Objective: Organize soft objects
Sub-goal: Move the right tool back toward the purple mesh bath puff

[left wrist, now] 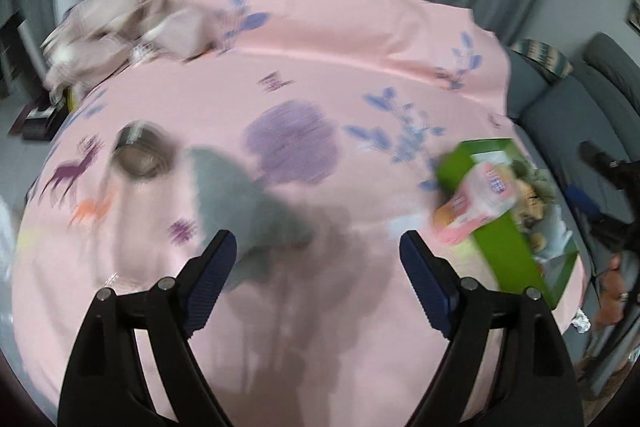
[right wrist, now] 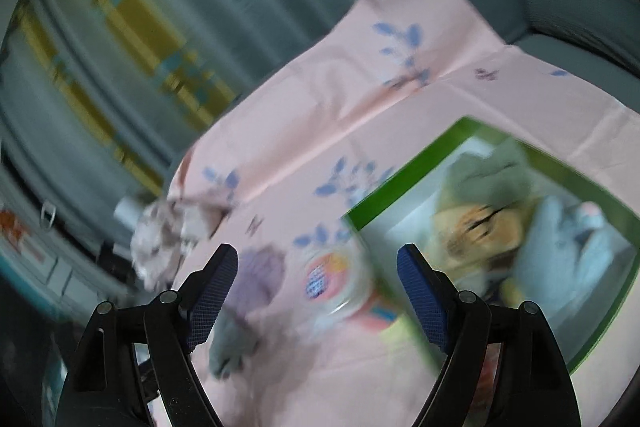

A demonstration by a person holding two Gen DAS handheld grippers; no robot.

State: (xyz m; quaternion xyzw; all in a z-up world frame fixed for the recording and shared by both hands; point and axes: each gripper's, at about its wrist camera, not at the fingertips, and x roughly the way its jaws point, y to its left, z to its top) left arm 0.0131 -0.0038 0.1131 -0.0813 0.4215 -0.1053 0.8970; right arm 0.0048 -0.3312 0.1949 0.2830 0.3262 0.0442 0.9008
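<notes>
Your left gripper (left wrist: 318,251) was spread wide over the pink cloth (left wrist: 320,39), gripping nothing; a grey sock (left wrist: 236,187) lay just ahead. Your right gripper (right wrist: 316,263) was likewise spread and empty beside the green box (right wrist: 404,183) holding soft toys (right wrist: 480,227).

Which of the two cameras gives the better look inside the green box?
The right wrist view. It looks down into the green box, showing soft items inside, though blurred. The left wrist view has the box small at the right edge, seen from the side, with its contents mostly crowded together.
</notes>
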